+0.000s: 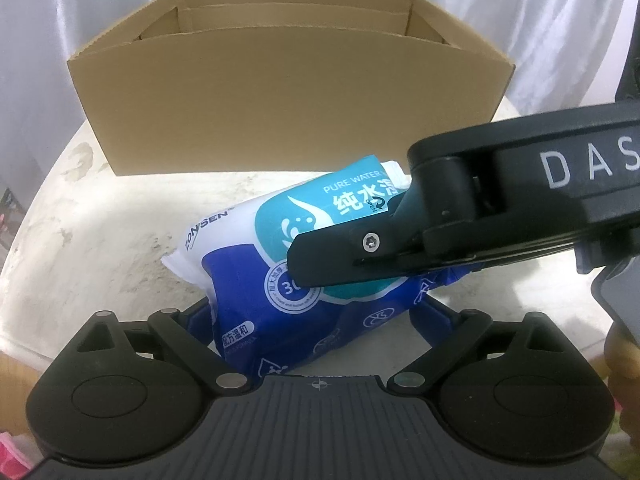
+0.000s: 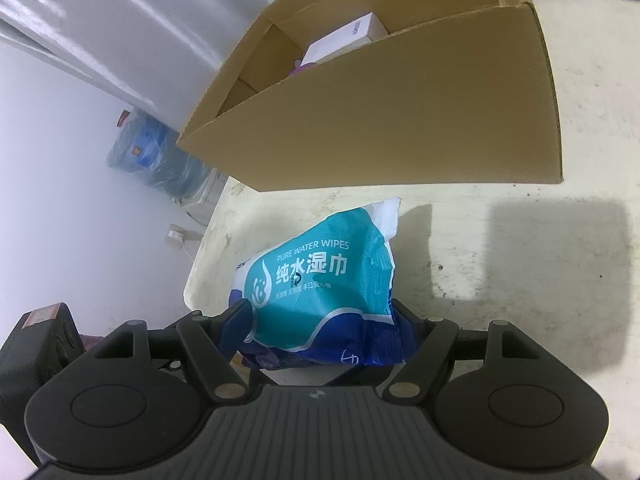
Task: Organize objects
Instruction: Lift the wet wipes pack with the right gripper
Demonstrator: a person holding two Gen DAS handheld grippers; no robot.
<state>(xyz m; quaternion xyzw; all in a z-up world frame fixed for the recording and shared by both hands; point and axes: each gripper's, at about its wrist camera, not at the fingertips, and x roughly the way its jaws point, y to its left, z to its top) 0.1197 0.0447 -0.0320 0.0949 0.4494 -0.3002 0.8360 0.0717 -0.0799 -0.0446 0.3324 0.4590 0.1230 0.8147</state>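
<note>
A blue and teal pack of wet wipes (image 1: 256,264) is held just above the white table in front of an open cardboard box (image 1: 280,108). My left gripper (image 1: 316,320) is shut on the pack's near end. My right gripper (image 1: 320,264) reaches in from the right and is shut on the pack's top side. In the right wrist view the pack (image 2: 320,280) sits between the right gripper's (image 2: 320,324) fingers, with the box (image 2: 400,120) behind it. A white carton (image 2: 340,40) lies inside the box.
The white round table (image 1: 80,220) is stained and ends at the left (image 2: 208,248). White curtains (image 1: 60,20) hang behind the box. Blue bags (image 2: 148,152) and a power strip sit on the floor to the left.
</note>
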